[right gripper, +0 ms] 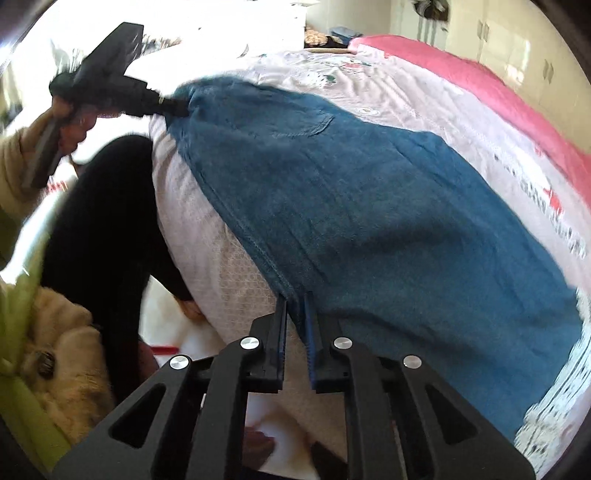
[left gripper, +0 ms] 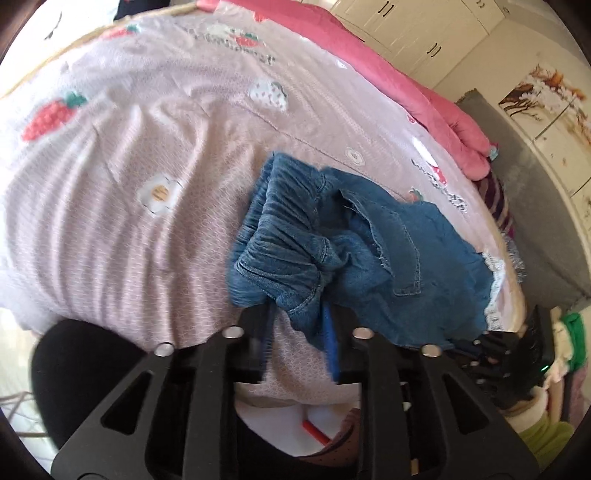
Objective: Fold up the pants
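Blue denim pants (right gripper: pixel 369 206) with a white lace hem lie on a pink-white bedspread (left gripper: pixel 129 206) near the bed's front edge. My left gripper (left gripper: pixel 299 314) is shut on the bunched elastic waistband (left gripper: pixel 280 254). It also shows in the right wrist view (right gripper: pixel 173 105), holding the far end of the pants. My right gripper (right gripper: pixel 295 306) is shut on the near side seam of the pants leg. A back pocket (right gripper: pixel 314 123) faces up.
A pink quilt (left gripper: pixel 424 96) runs along the far side of the bed. White cupboards (left gripper: pixel 424 29) stand behind it. The person's black trouser leg (right gripper: pixel 103 221) and green-beige sleeve (right gripper: pixel 22 295) are at the bed's front edge.
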`<state>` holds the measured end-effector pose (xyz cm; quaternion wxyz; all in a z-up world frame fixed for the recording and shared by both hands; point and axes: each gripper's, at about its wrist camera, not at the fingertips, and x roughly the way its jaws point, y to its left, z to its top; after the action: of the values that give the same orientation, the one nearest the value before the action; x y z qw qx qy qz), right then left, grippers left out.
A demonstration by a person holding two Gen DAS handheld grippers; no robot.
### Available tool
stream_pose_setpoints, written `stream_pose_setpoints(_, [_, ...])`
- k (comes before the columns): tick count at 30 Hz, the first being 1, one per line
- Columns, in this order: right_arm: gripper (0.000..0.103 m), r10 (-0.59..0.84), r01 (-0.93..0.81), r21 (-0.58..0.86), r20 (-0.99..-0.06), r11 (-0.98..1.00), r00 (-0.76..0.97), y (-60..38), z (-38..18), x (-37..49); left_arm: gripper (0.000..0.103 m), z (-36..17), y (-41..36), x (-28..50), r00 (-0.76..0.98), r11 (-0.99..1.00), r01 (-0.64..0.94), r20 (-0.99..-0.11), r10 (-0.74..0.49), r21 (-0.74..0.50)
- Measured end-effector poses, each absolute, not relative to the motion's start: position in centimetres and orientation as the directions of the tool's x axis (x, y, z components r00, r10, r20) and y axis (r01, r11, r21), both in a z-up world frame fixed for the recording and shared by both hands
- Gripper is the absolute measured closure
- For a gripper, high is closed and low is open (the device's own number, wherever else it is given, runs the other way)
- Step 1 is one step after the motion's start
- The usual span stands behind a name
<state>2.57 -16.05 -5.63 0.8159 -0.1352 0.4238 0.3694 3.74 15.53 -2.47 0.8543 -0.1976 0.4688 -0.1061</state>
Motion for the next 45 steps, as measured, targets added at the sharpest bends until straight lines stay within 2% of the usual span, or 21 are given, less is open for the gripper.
stream_pose_setpoints(2, [0.081, 0.54, -0.706, 0.165, -0.766, 0.689, 0.349, -17.2, -4.7, 2.4, 0.072, -1.5, 15.8, 3.1, 0.558, 0.917, -0.002, -0.762, -0.33, -0.399])
stream_pose_setpoints(4, [0.062, 0.577, -0.691, 0.21, -0.736, 0.692, 0.355, -18.6, -3.6, 2.2, 0.069, -0.6, 16.3, 2.6, 0.576, 0.926, -0.007, -0.759, -0.304, -0.377])
stream_pose_setpoints(8, [0.057, 0.594, -0.632, 0.25, -0.689, 0.733, 0.416, -21.5, -2.0, 1.9, 0.069, 1.4, 16.7, 1.7, 0.629, 0.963, -0.049, -0.757, -0.177, -0.266])
stream_pose_setpoints(10, [0.044, 0.563, -0.578, 0.241, -0.674, 0.78, 0.478, -23.4, -1.3, 2.3, 0.066, 2.9, 16.4, 1.5, 0.661, 0.967, -0.045, -0.733, -0.159, -0.251])
stream_pose_setpoints(11, [0.042, 0.544, -0.547, 0.239, -0.67, 0.803, 0.505, -24.2, -1.0, 2.6, 0.064, 3.4, 15.9, 1.5, 0.674, 0.97, -0.031, -0.722, -0.157, -0.241])
stream_pose_setpoints(13, [0.04, 0.498, -0.461, 0.252, -0.668, 0.851, 0.553, -26.4, -0.8, 3.7, 0.056, 4.5, 13.9, 1.9, 0.693, 0.977, 0.027, -0.701, -0.172, -0.213])
stream_pose_setpoints(19, [0.04, 0.388, -0.273, 0.276, -0.664, 0.922, 0.639, -31.5, -0.2, 6.9, 0.048, 4.2, 3.5, 5.5, 0.643, 0.949, 0.251, -0.7, -0.311, -0.192])
stream_pose_setpoints(24, [0.038, 0.402, -0.27, 0.298, -0.67, 0.916, 0.624, -32.8, -0.3, 9.0, 0.047, 1.4, -5.5, 7.8, 0.523, 0.884, 0.406, -0.733, -0.434, -0.234])
stream_pose_setpoints(27, [0.036, 0.395, -0.238, 0.316, -0.703, 0.919, 0.591, -33.7, -1.3, 10.7, 0.047, 0.0, -10.0, 9.6, 0.467, 0.852, 0.465, -0.752, -0.466, -0.24])
stream_pose_setpoints(30, [0.036, 0.322, -0.191, 0.26, -0.737, 0.947, 0.595, -34.9, -2.2, 11.9, 0.047, -2.1, -13.5, 12.3, 0.443, 0.853, 0.478, -0.781, -0.44, -0.209])
stream_pose_setpoints(34, [0.033, 0.248, -0.138, 0.206, -0.764, 0.969, 0.595, -37.0, -3.5, 12.9, 0.046, -4.9, -14.2, 15.5, 0.49, 0.906, 0.415, -0.82, -0.297, -0.08])
stream_pose_setpoints(37, [0.032, 0.2, -0.113, 0.165, -0.786, 0.98, 0.585, -38.1, -4.9, 13.5, 0.046, -5.9, -12.8, 17.0, 0.48, 0.918, 0.377, -0.823, -0.305, -0.121])
stream_pose_setpoints(39, [0.032, 0.213, -0.115, 0.18, -0.786, 0.977, 0.58, -38.4, -5.6, 13.7, 0.046, -5.9, -12.6, 17.3, 0.497, 0.92, 0.377, -0.817, -0.294, -0.102])
stream_pose_setpoints(45, [0.03, 0.146, -0.138, 0.08, -0.798, 0.987, 0.584, -37.2, -5.9, 13.7, 0.046, -6.0, -12.5, 18.9, 0.505, 0.93, 0.355, -0.816, -0.281, -0.101])
